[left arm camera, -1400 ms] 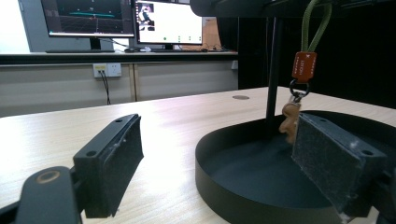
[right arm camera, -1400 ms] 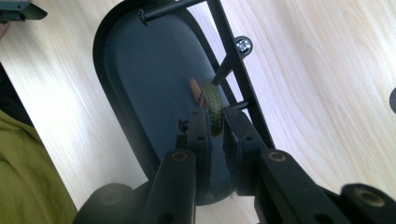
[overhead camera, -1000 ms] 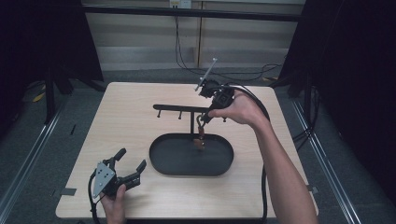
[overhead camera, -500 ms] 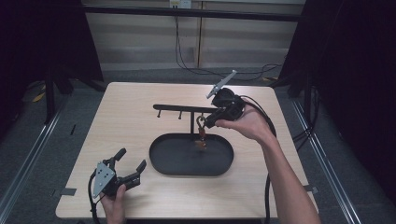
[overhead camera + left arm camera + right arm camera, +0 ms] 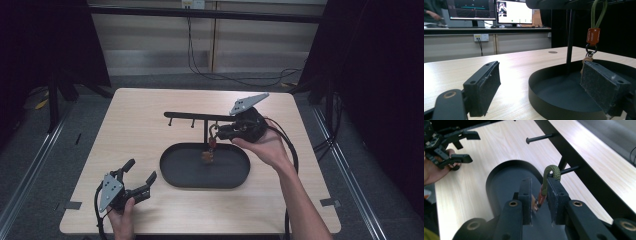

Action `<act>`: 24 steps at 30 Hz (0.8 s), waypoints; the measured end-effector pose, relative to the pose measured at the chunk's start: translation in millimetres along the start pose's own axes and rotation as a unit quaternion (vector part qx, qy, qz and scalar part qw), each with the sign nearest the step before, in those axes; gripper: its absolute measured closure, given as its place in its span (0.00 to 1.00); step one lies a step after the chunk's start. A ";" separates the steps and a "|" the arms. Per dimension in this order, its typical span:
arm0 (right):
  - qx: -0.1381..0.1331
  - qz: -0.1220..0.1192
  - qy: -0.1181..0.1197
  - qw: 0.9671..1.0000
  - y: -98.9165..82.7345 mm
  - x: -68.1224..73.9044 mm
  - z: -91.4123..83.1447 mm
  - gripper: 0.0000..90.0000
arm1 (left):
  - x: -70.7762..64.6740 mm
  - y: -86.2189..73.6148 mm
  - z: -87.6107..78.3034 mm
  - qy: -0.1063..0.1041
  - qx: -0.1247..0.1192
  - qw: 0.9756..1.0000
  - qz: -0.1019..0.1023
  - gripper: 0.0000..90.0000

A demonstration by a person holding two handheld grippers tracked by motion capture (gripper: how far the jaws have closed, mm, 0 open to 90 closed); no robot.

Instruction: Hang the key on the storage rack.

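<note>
Gripping the keychain (image 5: 541, 195), the right gripper (image 5: 539, 200) is keeping its jaws narrowly apart, pads against the orange tag, while the green loop (image 5: 551, 173) is hanging on a peg (image 5: 570, 170) of the rack (image 5: 200, 118). Its hand (image 5: 267, 147) is holding it level, just right of the rack's post, above the tray (image 5: 172, 172). Resting left of the tray, the left gripper (image 5: 135, 181) is standing wide open, holding nothing.
</note>
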State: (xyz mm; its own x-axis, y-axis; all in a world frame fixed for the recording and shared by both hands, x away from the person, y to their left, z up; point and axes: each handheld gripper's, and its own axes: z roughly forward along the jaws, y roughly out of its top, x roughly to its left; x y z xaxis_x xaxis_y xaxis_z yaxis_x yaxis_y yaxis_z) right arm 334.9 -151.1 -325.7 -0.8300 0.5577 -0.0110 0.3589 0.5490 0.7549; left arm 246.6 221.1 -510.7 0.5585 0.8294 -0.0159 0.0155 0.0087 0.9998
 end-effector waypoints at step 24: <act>-0.098 0.062 -0.010 0.993 -59.0 20.6 14.6 0.67 | 0.3 0.1 -0.3 -0.001 0.001 1.000 0.002 0.18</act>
State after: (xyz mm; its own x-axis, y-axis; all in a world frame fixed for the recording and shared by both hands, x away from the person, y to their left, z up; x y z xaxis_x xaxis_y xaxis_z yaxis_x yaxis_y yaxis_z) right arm 302.9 -162.9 -380.0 -0.7755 0.6265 0.0787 0.3661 0.3447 0.8644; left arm 246.5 221.5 -510.6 0.5601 0.8283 -0.0115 0.0140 0.0044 0.9999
